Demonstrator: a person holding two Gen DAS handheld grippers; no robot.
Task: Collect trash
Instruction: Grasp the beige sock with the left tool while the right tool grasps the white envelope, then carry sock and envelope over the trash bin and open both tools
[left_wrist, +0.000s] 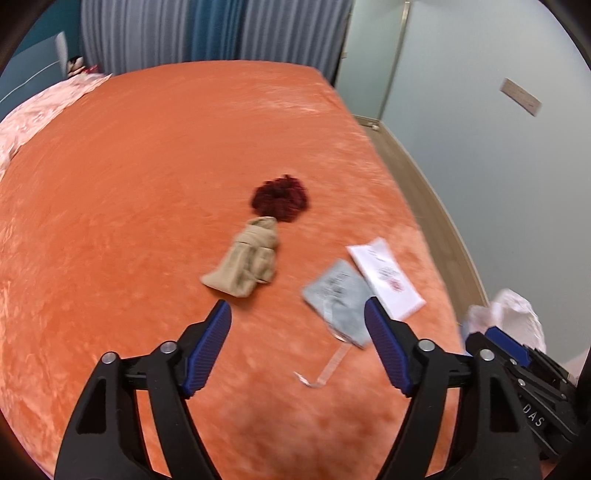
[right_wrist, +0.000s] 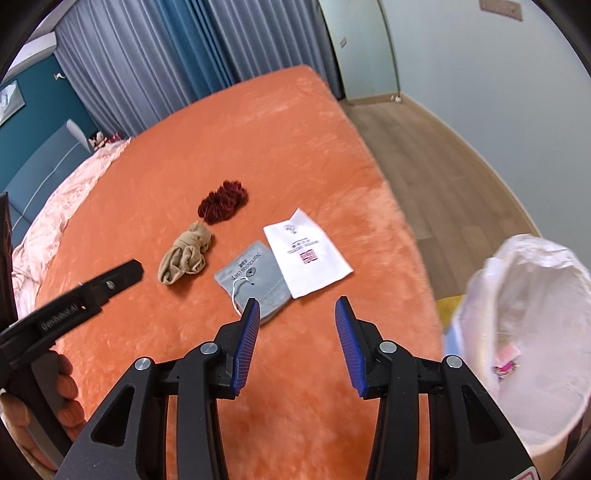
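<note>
**On the orange bed: trash waiting, both tongs empty**

On the fuzzy orange blanket (right_wrist: 258, 155) lie four things close together. A white paper packet (right_wrist: 308, 253) touches a grey pouch (right_wrist: 258, 282) with a white string. Next to the pouch is a knotted tan stocking (right_wrist: 186, 256). Just past it sits a dark red scrunchie (right_wrist: 223, 203). A thin clear strip (left_wrist: 325, 371) lies near the pouch.

The left gripper (left_wrist: 297, 339) has its jaws wide apart with nothing in them. The right gripper (right_wrist: 297, 341) is apart too and empty. A hand (right_wrist: 48, 398) holds the left tool.

A bin with a white bag (right_wrist: 524, 332) stands by the bed on the wood floor (right_wrist: 443, 166). Something small and pink is inside, too blurry to name. Grey and blue curtains (right_wrist: 166, 55) hang behind. A pink cover (right_wrist: 55, 206) lies at the far end, cut off.
</note>
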